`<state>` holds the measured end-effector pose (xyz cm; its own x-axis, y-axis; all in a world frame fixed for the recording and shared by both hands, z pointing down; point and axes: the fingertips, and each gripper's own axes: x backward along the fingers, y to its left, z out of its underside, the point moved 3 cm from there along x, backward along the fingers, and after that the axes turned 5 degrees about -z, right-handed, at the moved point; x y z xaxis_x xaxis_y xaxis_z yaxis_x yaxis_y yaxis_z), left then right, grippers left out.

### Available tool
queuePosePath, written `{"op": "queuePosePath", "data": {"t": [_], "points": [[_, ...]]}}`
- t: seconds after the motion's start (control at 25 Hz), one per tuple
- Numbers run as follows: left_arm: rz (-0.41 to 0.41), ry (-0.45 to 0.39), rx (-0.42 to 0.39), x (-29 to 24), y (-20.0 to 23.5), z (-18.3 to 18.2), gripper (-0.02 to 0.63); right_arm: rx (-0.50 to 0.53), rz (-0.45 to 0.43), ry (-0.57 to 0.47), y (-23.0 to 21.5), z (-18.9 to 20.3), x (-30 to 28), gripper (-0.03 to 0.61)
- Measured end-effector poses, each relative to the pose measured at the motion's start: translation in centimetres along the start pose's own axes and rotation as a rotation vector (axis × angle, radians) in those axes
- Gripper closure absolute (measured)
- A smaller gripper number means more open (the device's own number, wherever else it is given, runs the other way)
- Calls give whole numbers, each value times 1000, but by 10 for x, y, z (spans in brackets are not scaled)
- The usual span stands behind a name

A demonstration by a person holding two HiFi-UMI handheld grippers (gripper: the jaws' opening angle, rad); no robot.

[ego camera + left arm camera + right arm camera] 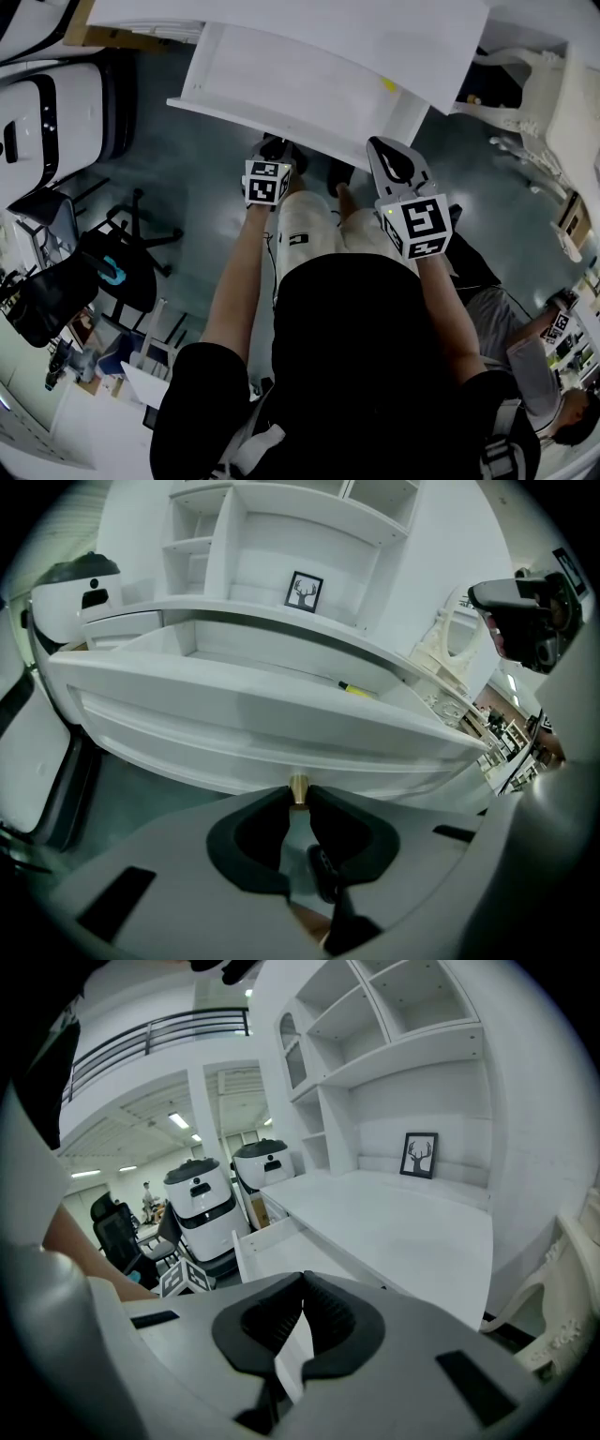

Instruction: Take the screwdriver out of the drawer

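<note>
Screwdriver [357, 688]: small, yellow handle with a dark end. Lies flat on the drawer floor toward the right rear, close to the back wall; only part shows over the drawer front
Handling (judged): light, rigid, smooth plastic handle, so it may roll or skid on the painted floor. Best hold is across the thick middle of the handle, jaws square to its length, not on the thin end
Drawer [234, 719]: white, pulled out from under the desk top [403, 1232]; nothing else seen inside
Left gripper [298, 797]: clenched on the brass knob [298, 786] at the centre of the drawer front, knob pinched at the pad tips
Right gripper [302, 1288]: jaws pressed together, nothing between them, held over the desk edge, clear of the drawer
Judgement: drawer is open far enough; pick not yet begun; right gripper must spread before reaching in
</note>
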<state>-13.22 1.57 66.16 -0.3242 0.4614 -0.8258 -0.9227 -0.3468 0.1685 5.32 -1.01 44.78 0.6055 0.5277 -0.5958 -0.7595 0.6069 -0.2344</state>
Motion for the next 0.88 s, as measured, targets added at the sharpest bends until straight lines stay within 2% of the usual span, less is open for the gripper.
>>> {"op": "queuePosePath", "data": {"t": [0.44, 0.64, 0.88], "points": [[-20, 5, -15, 12, -1, 16, 531, 9, 3, 8, 7, 9, 9, 560], [-60, 12, -99, 18, -1, 16, 526, 19, 7, 3, 9, 6, 15, 560], [-92, -32, -86, 48, -9, 7, 534, 27, 8, -16, 10, 5, 31, 560]]}}
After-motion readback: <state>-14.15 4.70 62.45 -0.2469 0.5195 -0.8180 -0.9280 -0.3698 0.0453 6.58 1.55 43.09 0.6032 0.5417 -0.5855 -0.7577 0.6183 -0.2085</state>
